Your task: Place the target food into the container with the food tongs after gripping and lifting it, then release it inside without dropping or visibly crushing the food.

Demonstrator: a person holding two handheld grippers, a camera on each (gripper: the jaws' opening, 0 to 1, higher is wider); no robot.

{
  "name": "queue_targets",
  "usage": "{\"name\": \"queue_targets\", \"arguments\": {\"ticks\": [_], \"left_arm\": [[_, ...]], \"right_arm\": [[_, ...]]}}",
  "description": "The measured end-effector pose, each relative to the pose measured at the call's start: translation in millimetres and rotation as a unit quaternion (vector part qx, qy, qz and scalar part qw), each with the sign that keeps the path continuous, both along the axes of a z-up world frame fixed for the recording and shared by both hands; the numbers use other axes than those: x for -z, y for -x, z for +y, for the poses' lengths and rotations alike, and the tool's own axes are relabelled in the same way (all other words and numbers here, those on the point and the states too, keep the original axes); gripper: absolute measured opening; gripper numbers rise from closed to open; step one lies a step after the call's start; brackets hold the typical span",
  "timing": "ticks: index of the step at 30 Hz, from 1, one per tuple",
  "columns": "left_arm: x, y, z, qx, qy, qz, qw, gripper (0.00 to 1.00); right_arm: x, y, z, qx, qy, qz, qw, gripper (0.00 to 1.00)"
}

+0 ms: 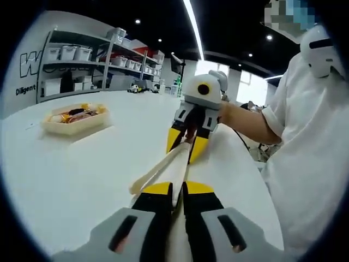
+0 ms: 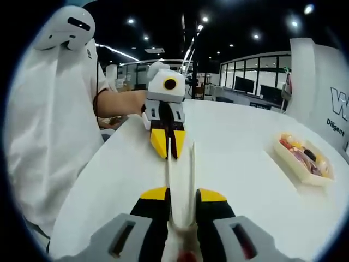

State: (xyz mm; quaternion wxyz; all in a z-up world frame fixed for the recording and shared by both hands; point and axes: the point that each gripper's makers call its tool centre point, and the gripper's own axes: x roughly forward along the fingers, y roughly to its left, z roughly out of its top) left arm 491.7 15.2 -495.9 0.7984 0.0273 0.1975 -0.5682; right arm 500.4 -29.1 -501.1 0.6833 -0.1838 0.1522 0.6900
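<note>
Cream plastic food tongs (image 1: 163,164) span the gap between my two grippers above the white table (image 1: 71,180). My left gripper (image 1: 178,188) is shut on one end of them. My right gripper (image 2: 184,195) is shut on the other end, with both arms of the tongs (image 2: 191,169) running forward between its jaws. Facing me in the left gripper view is the right gripper (image 1: 186,148); the left gripper (image 2: 168,152) pinches one tong arm in the right gripper view. A shallow beige container (image 1: 76,119) holding several colourful food pieces (image 2: 299,153) sits well away from both grippers.
A person in a white garment (image 2: 49,125) stands at the table's edge, an arm (image 1: 245,120) reaching to the right gripper. Grey shelving with white bins (image 1: 82,60) lines the back wall. Bare tabletop (image 2: 240,164) lies between the grippers and the container (image 2: 303,158).
</note>
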Motion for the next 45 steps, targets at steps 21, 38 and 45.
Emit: {"name": "queue_targets", "arguments": {"ticks": [21, 38, 45], "left_arm": [[2.0, -0.6, 1.4, -0.005, -0.004, 0.002, 1.0000, 0.08], [1.8, -1.2, 2.0, -0.011, -0.001, 0.010, 0.9999, 0.09], [1.4, -1.1, 1.8, -0.013, 0.002, 0.013, 0.9998, 0.10]], "right_arm": [[0.9, 0.9, 0.5, 0.001, -0.001, 0.000, 1.0000, 0.13], [-0.4, 4.1, 2.8, 0.000, -0.007, 0.006, 1.0000, 0.14], [-1.0, 5.4, 3.6, -0.002, -0.008, 0.008, 0.9999, 0.15]]}}
